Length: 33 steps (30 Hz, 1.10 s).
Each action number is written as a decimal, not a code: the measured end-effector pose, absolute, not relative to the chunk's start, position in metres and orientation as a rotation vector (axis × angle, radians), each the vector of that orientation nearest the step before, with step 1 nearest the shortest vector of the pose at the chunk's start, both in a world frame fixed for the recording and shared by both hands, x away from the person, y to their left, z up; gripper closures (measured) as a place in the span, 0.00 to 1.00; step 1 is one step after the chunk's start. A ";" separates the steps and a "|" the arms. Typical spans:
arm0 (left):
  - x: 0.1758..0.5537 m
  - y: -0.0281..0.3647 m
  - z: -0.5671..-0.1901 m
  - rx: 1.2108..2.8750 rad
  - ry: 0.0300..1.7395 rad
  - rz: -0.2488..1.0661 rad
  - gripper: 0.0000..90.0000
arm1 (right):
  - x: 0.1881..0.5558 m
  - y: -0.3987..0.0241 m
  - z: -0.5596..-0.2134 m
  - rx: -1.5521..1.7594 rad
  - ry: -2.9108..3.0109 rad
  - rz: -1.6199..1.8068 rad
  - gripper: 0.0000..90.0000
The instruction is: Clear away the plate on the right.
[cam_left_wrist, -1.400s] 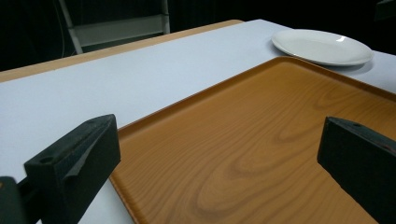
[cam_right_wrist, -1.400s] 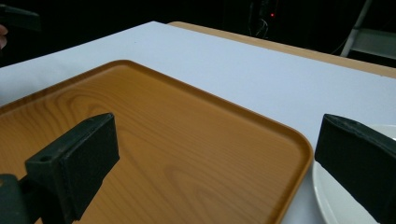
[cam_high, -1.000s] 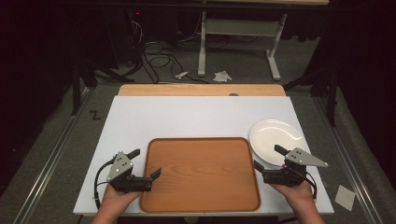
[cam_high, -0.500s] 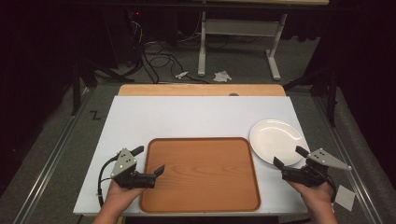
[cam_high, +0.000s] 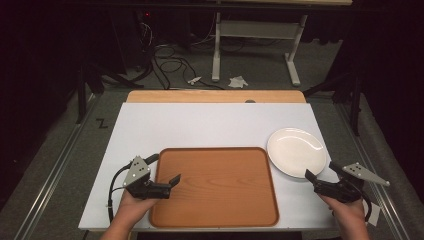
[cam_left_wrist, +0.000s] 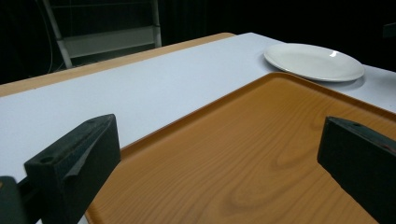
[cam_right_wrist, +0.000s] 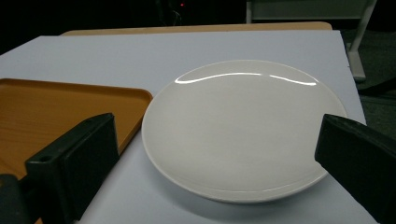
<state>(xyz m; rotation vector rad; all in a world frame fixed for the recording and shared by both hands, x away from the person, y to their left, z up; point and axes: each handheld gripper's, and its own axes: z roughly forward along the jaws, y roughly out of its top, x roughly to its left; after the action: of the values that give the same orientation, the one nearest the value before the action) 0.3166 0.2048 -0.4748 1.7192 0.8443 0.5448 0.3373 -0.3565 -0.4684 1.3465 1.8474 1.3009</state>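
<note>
Right gripper [cam_high: 323, 176], jaws spread wide, held just short of the near edge of the white plate [cam_high: 297, 151]; in the right gripper view the plate [cam_right_wrist: 243, 128] lies between and ahead of the two jaws, not touched by either. The plate rests on the white table [cam_high: 210, 125], just beside the right rim of the brown tray [cam_high: 215, 185]. Left gripper [cam_high: 164, 171], also spread wide, straddles the left rim of the tray, one jaw over the tray floor and one outside over the table.

Compared with one second ago, the right gripper has drawn back from the tray's right edge toward the table's near right corner and now faces the plate; the left gripper, tray and plate are unchanged.

Beyond the table: grey floor, loose cables [cam_high: 170, 55], a white metal frame [cam_high: 255, 30], dark surroundings.
</note>
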 end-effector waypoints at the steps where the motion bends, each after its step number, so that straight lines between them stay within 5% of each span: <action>1: 0.316 0.205 -0.475 1.721 0.845 0.547 0.00 | 0.337 -0.358 -0.468 1.356 1.843 1.305 0.01; 33: 0.306 0.212 -0.476 1.746 0.862 0.585 0.00 | 0.349 -0.373 -0.473 1.765 1.734 1.481 0.01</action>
<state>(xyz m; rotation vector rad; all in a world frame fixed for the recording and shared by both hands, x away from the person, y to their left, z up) 0.3065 0.2117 -0.4757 1.7463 0.8621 0.5852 0.3486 -0.3733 -0.4729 1.7646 1.7341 1.4814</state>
